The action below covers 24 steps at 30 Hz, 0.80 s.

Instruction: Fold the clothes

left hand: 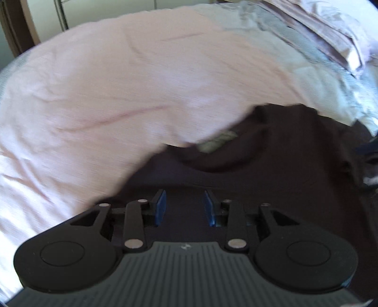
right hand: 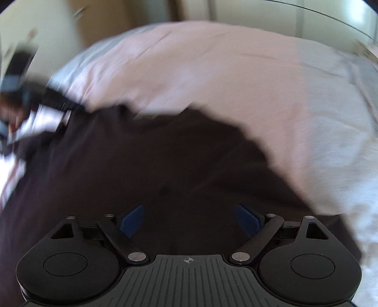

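**Dark garment on a pink bed, both tools open above it**

Pink bedsheet (left hand: 106,94) covers the bed that fills both wrist views, and both pictures are blurred by motion.

In the left wrist view, nearest the lens, the left tool (left hand: 185,206) has its blue pads (left hand: 160,207) parted with a clear gap and nothing between them. Directly under and ahead of it lies the dark garment (left hand: 271,170), spreading from 6 o'clock out to 3 o'clock. Its curved neck opening sits just past the pads, toward 12 o'clock, with a small pale label (left hand: 216,141) at its far edge. Beyond the garment the sheet runs off toward 9 and 11 o'clock. At 1 to 2 o'clock a grey-white quilted cover (left hand: 319,78) borders the sheet, and past it, at the far upper right, lies rumpled mauve bedding (left hand: 330,30).

In the right wrist view the right tool (right hand: 189,220) is spread wider, its blue pads (right hand: 132,220) well apart, gripping nothing. The same dark garment (right hand: 153,165) lies beneath it and reaches from 6 o'clock to 9 o'clock. Its far edge meets the pink bedsheet (right hand: 224,70) near the middle of the frame. At 9 to 10 o'clock a dark, smeared shape (right hand: 21,89) shows at the garment's edge; I cannot tell what it is. Farther still, a pale wall (right hand: 259,11) stands at 12 o'clock.
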Motion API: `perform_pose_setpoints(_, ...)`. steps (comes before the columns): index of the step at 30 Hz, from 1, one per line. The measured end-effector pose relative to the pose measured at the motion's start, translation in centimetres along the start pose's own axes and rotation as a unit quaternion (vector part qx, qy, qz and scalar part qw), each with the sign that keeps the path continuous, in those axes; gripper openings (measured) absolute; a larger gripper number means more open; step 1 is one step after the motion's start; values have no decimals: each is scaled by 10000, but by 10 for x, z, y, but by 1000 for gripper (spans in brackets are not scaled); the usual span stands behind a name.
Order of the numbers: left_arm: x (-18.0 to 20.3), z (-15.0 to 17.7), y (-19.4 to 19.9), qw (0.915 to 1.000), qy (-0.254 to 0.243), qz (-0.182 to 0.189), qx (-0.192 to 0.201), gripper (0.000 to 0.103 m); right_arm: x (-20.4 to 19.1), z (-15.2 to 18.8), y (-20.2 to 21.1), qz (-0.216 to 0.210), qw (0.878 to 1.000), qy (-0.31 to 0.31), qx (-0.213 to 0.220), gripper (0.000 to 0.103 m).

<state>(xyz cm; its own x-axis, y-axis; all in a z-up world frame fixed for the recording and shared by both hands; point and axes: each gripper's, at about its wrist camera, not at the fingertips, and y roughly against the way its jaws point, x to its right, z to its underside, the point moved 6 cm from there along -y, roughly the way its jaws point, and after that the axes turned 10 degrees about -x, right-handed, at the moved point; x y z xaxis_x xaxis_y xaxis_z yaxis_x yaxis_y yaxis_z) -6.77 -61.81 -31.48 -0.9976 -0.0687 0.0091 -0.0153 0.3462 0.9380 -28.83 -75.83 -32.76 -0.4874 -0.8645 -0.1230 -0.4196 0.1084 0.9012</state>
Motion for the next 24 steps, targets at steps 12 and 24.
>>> perform_pose_setpoints(12, 151, -15, 9, 9931, -748, 907, 13, 30, 93, 47, 172, 1846, 9615, -1592, 1271, 0)
perform_pose_setpoints(24, 225, -51, -59, 9914, -804, 883, -531, 13, 129, 164, 216, 2062, 9164, -3318, 875, 4)
